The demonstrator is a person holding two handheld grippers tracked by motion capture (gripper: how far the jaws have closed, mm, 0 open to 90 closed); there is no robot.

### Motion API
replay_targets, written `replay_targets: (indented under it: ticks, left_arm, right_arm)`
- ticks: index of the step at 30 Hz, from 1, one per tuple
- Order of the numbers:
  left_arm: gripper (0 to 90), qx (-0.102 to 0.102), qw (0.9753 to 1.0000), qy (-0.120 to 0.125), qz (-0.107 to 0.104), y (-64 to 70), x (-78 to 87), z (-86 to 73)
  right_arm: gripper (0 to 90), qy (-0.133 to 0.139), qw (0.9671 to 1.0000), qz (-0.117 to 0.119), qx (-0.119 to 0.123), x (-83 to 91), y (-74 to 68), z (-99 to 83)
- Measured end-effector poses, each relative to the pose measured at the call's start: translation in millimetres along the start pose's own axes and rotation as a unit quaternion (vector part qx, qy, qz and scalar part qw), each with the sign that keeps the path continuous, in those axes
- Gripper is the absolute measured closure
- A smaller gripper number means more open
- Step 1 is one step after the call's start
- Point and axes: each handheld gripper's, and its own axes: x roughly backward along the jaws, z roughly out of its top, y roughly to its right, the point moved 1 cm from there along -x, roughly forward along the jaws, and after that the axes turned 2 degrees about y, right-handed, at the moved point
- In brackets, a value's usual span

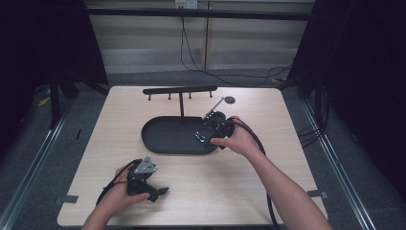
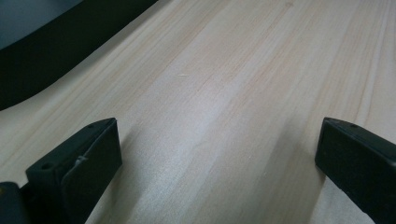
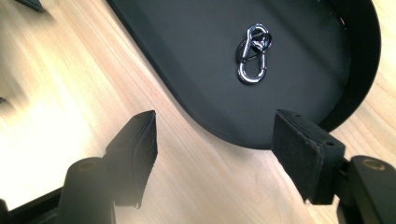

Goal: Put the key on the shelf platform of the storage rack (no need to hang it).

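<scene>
Both grippers have their jaws wide apart and hold nothing. Right gripper (image 3: 215, 135) hangs over the black tray's (image 3: 187, 56) edge. A silver clip (image 3: 253, 54) lies inside the tray. Left gripper (image 2: 217, 154) rests over the bare table (image 2: 233, 70).

Glossy metal carabiner (image 3: 252, 55); matt black tray (image 3: 196, 65), perhaps plastic; pale wood-grain table (image 2: 243, 93).

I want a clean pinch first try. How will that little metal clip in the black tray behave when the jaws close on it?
The carabiner clip looks polished, so probably slippery. It lies flat on the tray, likely hard to get under. Its ring may swing loose.
</scene>
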Motion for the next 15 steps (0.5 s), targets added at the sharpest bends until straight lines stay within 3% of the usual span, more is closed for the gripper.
replay_targets:
  ticks: [15]
  left_arm:
    - [0.1,-0.002,1.0,-0.002,0.001,-0.2,0.2,0.0]
  right_arm:
    - [28.2,0.004,1.0,-0.009,0.001,16.1,4.6,-16.1]
